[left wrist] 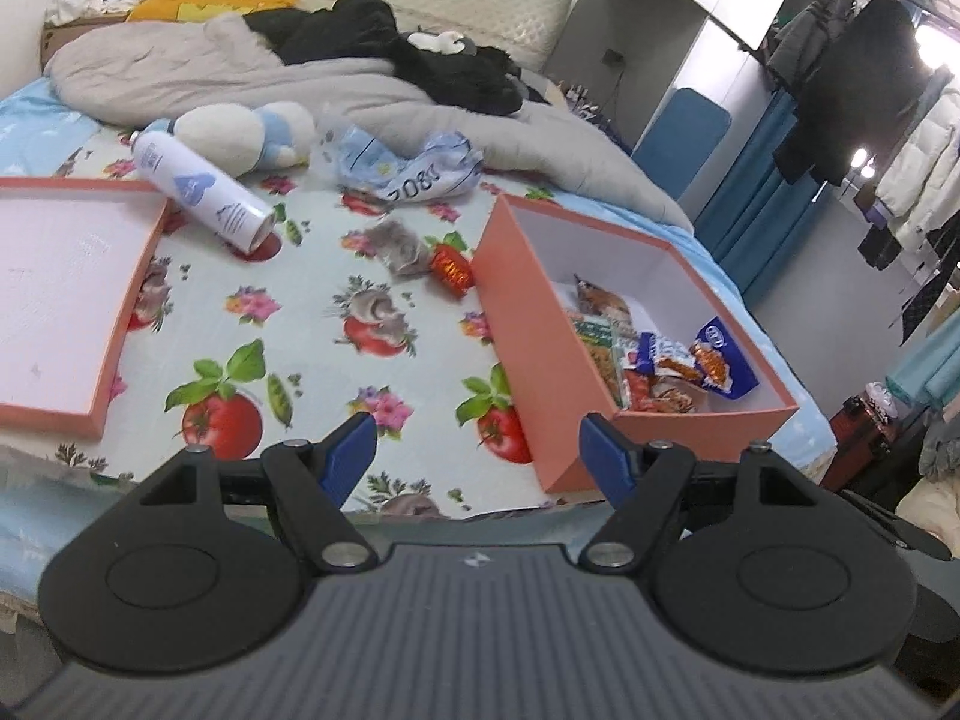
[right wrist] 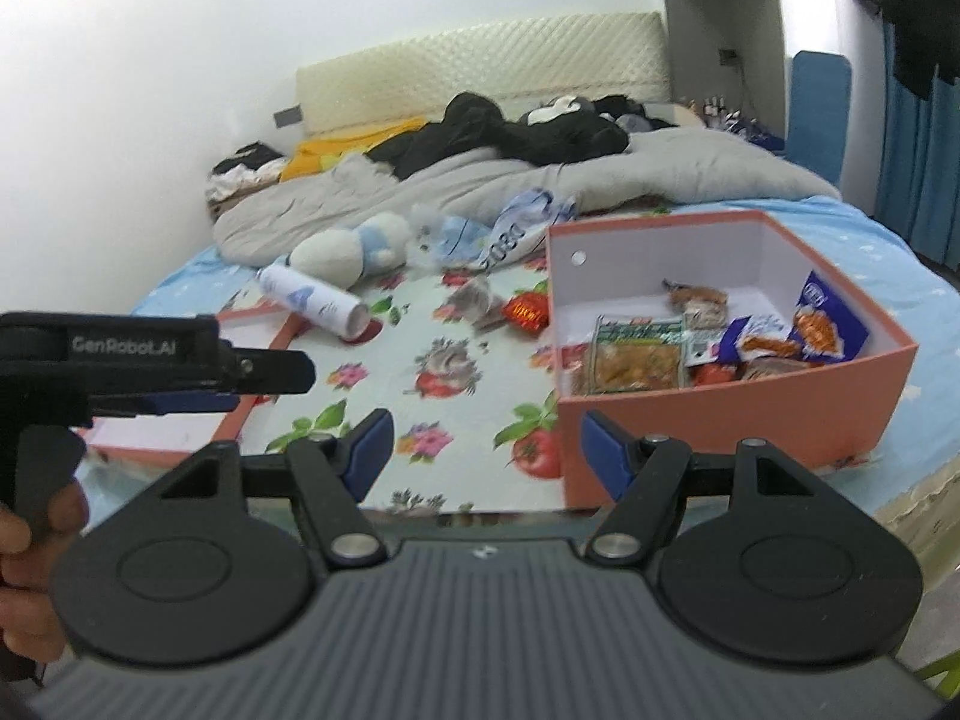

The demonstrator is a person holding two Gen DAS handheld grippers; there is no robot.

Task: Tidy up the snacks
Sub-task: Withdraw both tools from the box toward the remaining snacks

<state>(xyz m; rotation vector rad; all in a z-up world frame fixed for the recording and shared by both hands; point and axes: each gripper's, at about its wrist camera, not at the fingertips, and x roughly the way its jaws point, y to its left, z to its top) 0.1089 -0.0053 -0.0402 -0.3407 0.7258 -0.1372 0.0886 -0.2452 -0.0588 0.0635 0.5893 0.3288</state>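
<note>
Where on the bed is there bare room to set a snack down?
The widest bare patch of bedsheet lies between the box lid and the orange box, on the near side of the spray can. It is crowded farther back, around the red snack, grey packet and crumpled bag.

White spray can (left wrist: pixel 198 186), plush toy (left wrist: pixel 240 138), grey duvet (left wrist: pixel 210 75), black clothes (left wrist: pixel 408 48)

Left of the open salmon-pink cardboard box (left wrist: pixel 534 354), bare floral bedsheet (left wrist: pixel 312 354) is left passable; its far corner is blocked by a red foil snack (left wrist: pixel 451 267).
</note>
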